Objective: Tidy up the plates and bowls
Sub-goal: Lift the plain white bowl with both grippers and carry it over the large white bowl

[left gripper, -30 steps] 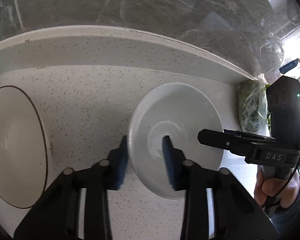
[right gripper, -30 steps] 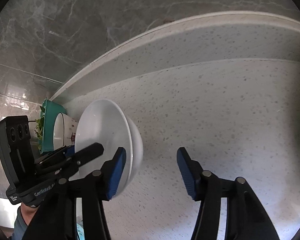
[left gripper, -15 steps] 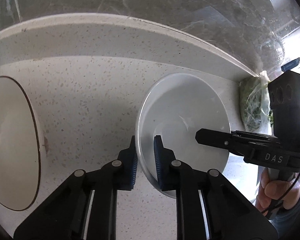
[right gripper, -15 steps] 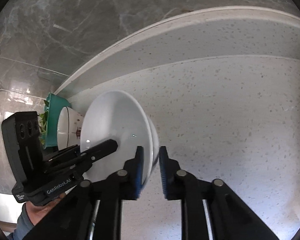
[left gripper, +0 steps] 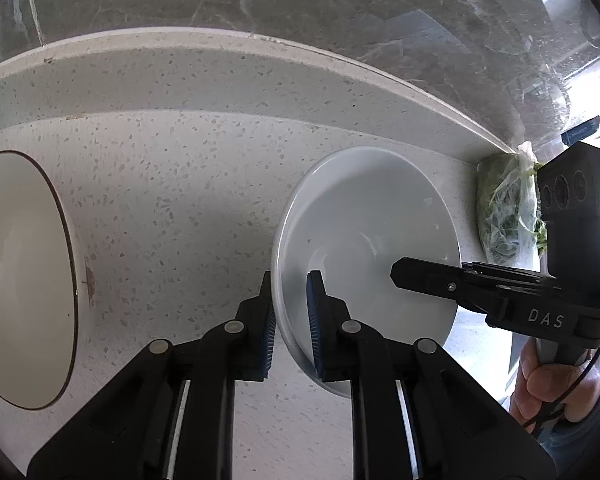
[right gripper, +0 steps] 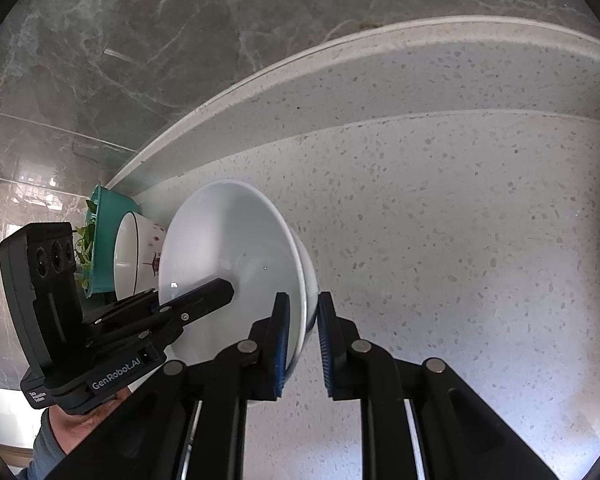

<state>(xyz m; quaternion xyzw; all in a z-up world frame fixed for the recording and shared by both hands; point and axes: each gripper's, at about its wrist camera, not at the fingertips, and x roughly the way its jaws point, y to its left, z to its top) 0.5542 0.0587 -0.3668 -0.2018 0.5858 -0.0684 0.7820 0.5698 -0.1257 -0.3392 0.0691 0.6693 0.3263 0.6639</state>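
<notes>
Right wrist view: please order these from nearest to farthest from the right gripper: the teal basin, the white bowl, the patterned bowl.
1. white bowl: its rim sits between the pads of the right gripper.
2. patterned bowl: left, just behind the white one.
3. teal basin: farthest left, by the wall.

Bowl on the counter, near the middle. Left gripper astride its left rim, one pad inside, one outside; right gripper astride the opposite rim likewise. Rimmed bowl on the counter well to the left, apart from the first. Bag of greens right of the bowl, against the upstand behind. Basin with greens behind the rimmed bowl, by the wall.
</notes>
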